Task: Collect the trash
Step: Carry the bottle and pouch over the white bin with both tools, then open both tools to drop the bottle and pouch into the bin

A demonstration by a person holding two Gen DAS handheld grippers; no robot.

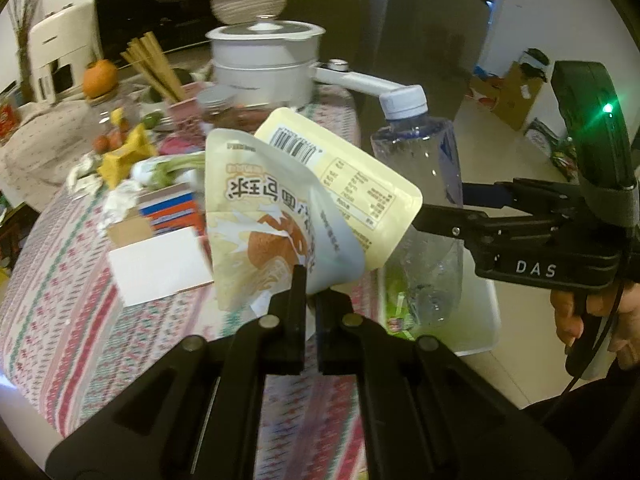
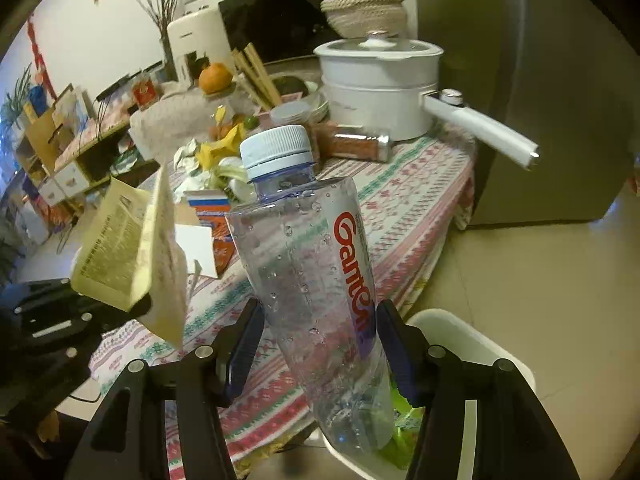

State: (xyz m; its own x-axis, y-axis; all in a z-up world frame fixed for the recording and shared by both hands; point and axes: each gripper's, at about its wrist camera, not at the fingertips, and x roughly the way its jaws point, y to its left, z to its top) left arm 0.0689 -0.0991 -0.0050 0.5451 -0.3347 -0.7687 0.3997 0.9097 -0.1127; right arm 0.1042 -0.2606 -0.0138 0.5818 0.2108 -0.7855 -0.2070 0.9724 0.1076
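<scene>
Right wrist: bottle [image 2: 316, 280] label reads "Ganten"; left wrist: "DAS" on right gripper [image 1: 448, 210].

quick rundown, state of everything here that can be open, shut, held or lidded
left gripper: shut on the cream snack pouch
right gripper: shut on the clear plastic water bottle
bottle: white cap on, empty but for droplets
white trash bin: open, green scraps inside
white electric pot: lid on

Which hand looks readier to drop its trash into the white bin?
Probably the right. Its gripper holds the bottle with the base already over the bin. The left gripper holds the pouch over the table.
</scene>
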